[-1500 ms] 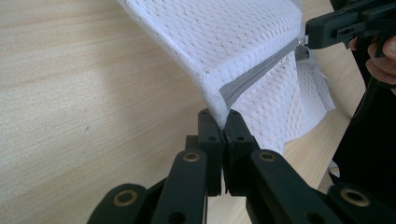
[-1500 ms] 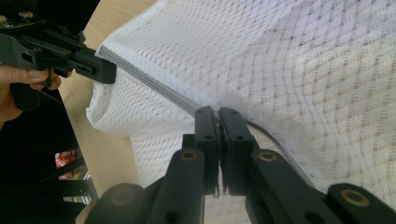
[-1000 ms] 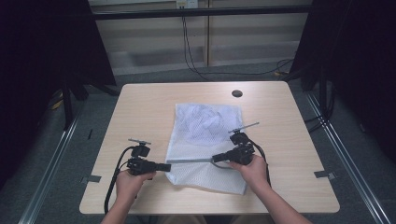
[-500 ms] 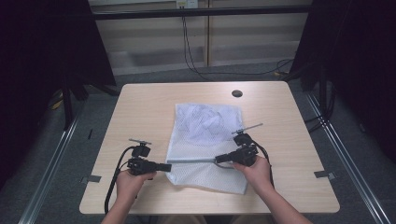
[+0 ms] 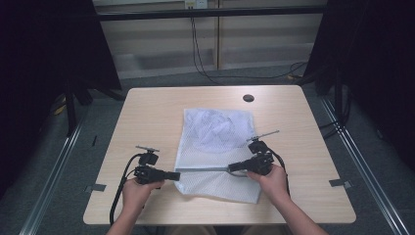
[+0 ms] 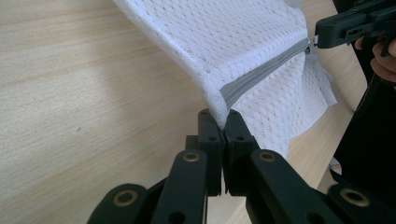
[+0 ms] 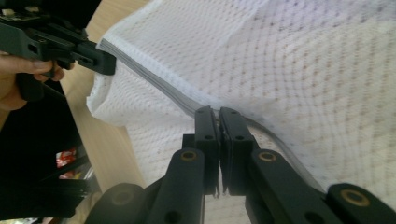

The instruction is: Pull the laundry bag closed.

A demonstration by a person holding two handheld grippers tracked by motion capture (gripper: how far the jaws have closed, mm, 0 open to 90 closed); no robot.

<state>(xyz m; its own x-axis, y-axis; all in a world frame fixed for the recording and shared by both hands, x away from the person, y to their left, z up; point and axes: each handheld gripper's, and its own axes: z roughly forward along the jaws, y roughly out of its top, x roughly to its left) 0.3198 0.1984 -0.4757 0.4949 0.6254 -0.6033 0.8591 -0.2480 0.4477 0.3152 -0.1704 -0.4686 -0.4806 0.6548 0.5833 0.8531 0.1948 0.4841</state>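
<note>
1. Pale wooden desk (image 5: 147, 117), dark curtains around; my white mesh bag (image 5: 215, 147) lies mid-desk, reaching toward the near edge.
2. My left gripper (image 6: 223, 119) is clamped on the bag's corner at the zipper (image 6: 261, 74) end.
3. My right gripper (image 7: 218, 114) pinches the zipper line; I judge the zipping only partway done, with more to go.

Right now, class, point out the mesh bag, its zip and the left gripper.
mesh bag (image 5: 215, 129), high view, upper white netting.
zip (image 6: 261, 74), left gripper view, grey strip's middle.
left gripper (image 5: 177, 175), high view, fingers' tips at bag's edge.
</note>
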